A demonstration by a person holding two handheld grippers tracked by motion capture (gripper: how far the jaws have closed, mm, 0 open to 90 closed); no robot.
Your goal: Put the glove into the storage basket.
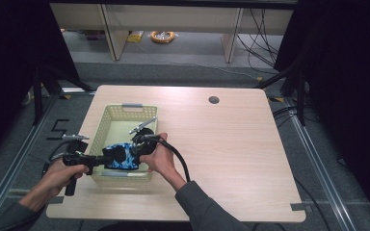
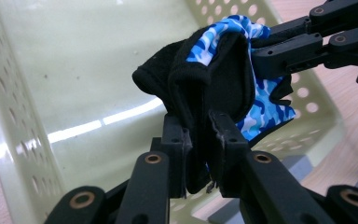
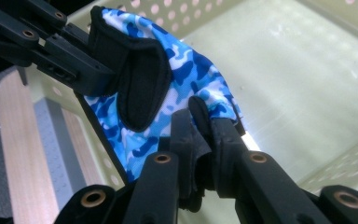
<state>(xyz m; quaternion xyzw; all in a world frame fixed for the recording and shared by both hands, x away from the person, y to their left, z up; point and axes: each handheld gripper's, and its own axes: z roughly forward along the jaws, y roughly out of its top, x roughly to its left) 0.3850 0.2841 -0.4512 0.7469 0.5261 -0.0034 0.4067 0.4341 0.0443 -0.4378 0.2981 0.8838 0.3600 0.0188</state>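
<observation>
Glove (image 2: 223, 70), blue camouflage with black cuff, hanging between both tools over the near end of the pale green perforated basket (image 1: 107, 126). Left gripper (image 2: 200, 140) clamped on the black cuff edge; right gripper (image 3: 205, 140) pinched tight on the blue fabric opposite. Probably being lowered into the basket: best kept level, brought down inside the walls, clear of the near rim, both grips eased together only once the fabric rests on the basket floor. Beneath, a light wooden table (image 1: 231, 154) with rounded corners and a round cable hole (image 1: 214, 100) near the far edge. Beyond, grey floor, dark curtains at both sides, loose cables (image 1: 262, 38) trailing.
</observation>
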